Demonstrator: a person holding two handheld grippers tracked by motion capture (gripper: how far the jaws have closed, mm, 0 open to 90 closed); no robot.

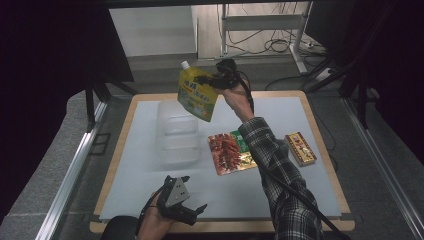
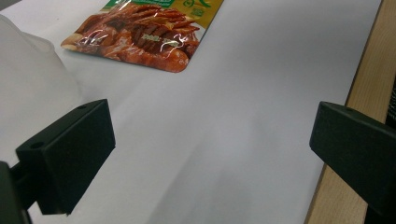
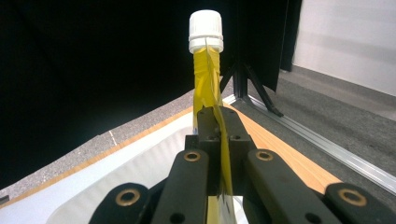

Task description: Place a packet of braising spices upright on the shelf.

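Yellow soft pouch with a white cap (image 1: 196,94) hangs squeezed in my right claw (image 1: 216,81), floppy, above the clear plastic tub (image 1: 176,134). My left claw (image 1: 192,210) gapes wide, holding nothing.

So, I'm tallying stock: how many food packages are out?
3: a yellow spouted pouch held up in the right gripper, a red snack pack lying mid-table, a small box at the right.

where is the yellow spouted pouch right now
In the high view the yellow spouted pouch hangs pinched in the right gripper, above the clear plastic container at the table's far side.
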